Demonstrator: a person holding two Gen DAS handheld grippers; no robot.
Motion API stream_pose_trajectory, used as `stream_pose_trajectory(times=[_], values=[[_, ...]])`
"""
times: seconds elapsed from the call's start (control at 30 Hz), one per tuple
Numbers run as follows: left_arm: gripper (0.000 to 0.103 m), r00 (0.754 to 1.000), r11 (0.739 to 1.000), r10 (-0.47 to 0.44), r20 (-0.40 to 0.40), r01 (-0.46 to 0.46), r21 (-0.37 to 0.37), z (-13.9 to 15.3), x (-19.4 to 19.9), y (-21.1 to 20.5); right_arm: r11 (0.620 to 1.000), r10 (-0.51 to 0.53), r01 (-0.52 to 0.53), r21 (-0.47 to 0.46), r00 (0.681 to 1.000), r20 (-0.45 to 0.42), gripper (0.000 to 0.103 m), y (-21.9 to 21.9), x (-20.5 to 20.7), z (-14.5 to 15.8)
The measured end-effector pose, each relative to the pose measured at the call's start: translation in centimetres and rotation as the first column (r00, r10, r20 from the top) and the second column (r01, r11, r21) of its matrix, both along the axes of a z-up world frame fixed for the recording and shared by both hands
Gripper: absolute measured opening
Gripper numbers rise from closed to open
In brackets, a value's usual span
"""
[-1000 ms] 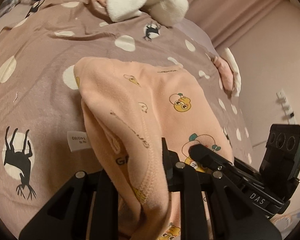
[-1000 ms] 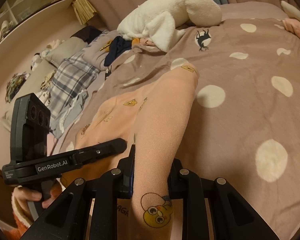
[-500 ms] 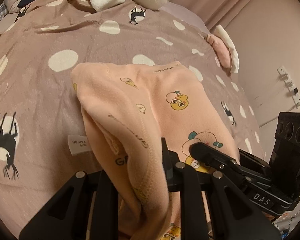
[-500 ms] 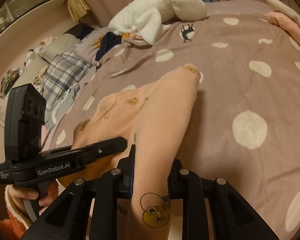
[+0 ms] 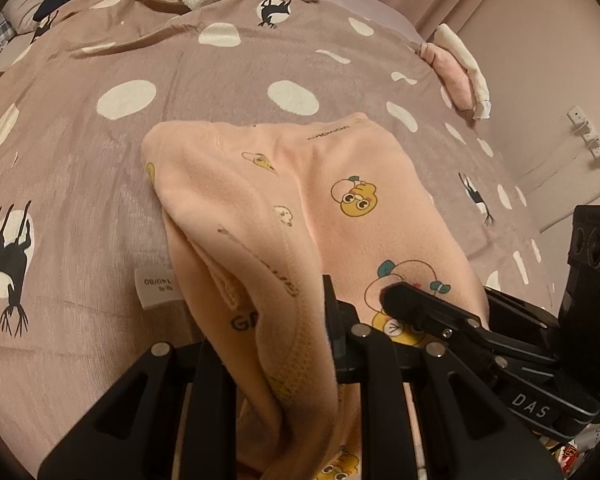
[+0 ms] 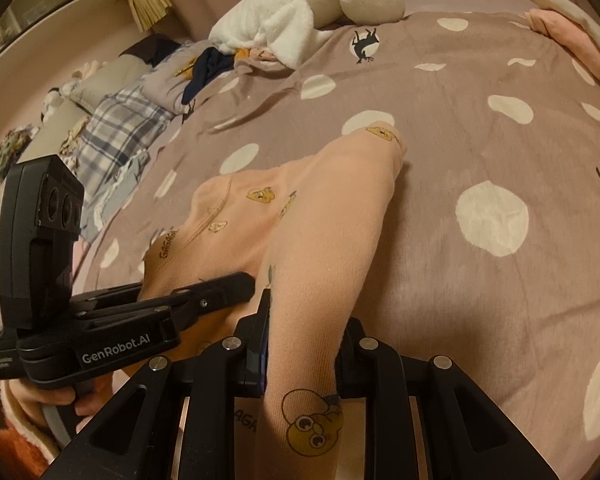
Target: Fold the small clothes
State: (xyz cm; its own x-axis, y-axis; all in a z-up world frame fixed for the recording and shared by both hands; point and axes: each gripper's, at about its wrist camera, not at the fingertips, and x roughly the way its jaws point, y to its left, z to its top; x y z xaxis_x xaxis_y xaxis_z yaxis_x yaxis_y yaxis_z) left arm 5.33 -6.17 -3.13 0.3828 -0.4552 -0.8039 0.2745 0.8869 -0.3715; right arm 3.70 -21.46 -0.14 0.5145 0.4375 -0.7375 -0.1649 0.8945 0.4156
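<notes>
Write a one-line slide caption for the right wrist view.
Right tongs clamp a peach printed garment over a spotted bedspread.

**Dim, warm light and heavy fisheye bending**

Both views are dim and tinted warm orange-pink, with no hard glare. The light is soft: the peach garment [image 5: 340, 208] casts only a faint shadow on the spotted bedspread [image 5: 220, 80], slightly darker along its right side in the right wrist view. The black gripper frames sink into near-silhouette. Straight lines bow strongly toward the edges, and all 4 corners fall to black vignette. Far objects look soft and grainy.
</notes>
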Motion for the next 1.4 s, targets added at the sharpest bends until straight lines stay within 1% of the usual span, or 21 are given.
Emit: stream_pose_trajectory(times=[0.27,0.47,0.6,0.7,0.93,1.03,1.1,1.17,1.2,1.23,1.27,1.3,1.33,1.37,1.4], values=[[0.019,1.000,1.000,0.008,-0.021,-0.008,0.015,-1.7,-0.1,-0.1,1.000,0.010,-0.010,-0.006,0.999,-0.052,0.024,0.0,-0.1,-1.4],[0.019,1.000,1.000,0.009,-0.008,-0.009,0.022,-1.9,-0.2,-0.2,1.000,0.014,-0.015,-0.008,0.998,-0.055,0.024,0.0,-0.3,-1.6],[0.020,1.000,1.000,0.015,-0.008,-0.015,0.026,-2.1,-0.2,-0.1,1.000,0.010,-0.010,-0.006,0.997,-0.073,0.024,0.0,-0.3,-2.0],[0.020,1.000,1.000,0.021,0.005,-0.021,0.023,-2.1,-0.3,-0.1,1.000,0.006,-0.006,0.003,0.998,-0.068,0.024,-0.1,-0.2,-2.0],[0.020,0.998,0.998,0.045,0.040,-0.046,0.036,-1.5,0.3,-0.1,0.999,0.021,-0.022,-0.046,0.999,-0.031,0.024,0.8,0.1,-1.2],[0.020,0.997,0.998,0.058,0.049,-0.059,0.035,-1.5,0.6,0.0,0.999,0.015,-0.016,-0.036,0.999,-0.031,0.024,0.7,0.4,-1.3],[0.020,0.996,0.997,0.061,0.058,-0.063,0.045,-1.4,0.7,-0.2,0.999,0.014,-0.015,-0.035,1.000,-0.027,0.024,0.7,0.6,-1.3],[0.021,0.997,0.996,0.051,0.060,-0.055,0.071,-1.5,0.9,-0.6,0.999,0.019,-0.020,-0.042,0.999,-0.031,0.024,0.8,0.8,-1.4],[0.025,0.997,0.995,0.047,0.055,-0.052,0.091,-1.7,1.0,-0.8,0.998,0.029,-0.031,-0.051,0.999,-0.045,0.024,0.9,0.9,-1.5],[0.027,0.997,0.994,0.053,0.052,-0.058,0.095,-1.9,1.0,-0.7,0.998,0.031,-0.034,-0.061,0.998,-0.058,0.024,1.0,1.0,-1.7],[0.036,0.996,0.993,0.073,0.044,-0.077,0.091,-2.0,1.0,-0.3,0.998,0.024,-0.027,-0.055,0.997,-0.068,0.025,0.8,0.9,-1.8],[0.050,0.995,0.991,0.096,0.032,-0.099,0.092,-2.1,1.1,0.0,0.999,0.014,-0.017,-0.042,0.997,-0.076,0.026,0.6,0.8,-1.9],[0.059,0.992,0.987,0.125,0.018,-0.126,0.098,-2.2,1.3,0.4,1.000,0.002,-0.004,-0.027,0.996,-0.089,0.029,0.3,0.7,-2.1],[0.074,0.988,0.983,0.153,-0.002,-0.152,0.102,-2.4,1.5,1.0,1.000,-0.006,0.004,-0.021,0.995,-0.098,0.031,0.2,0.6,-2.1],[0.086,0.984,0.979,0.176,-0.032,-0.172,0.106,-2.6,1.9,1.5,1.000,-0.024,0.022,-0.019,0.993,-0.114,0.040,-0.1,0.6,-2.3]])
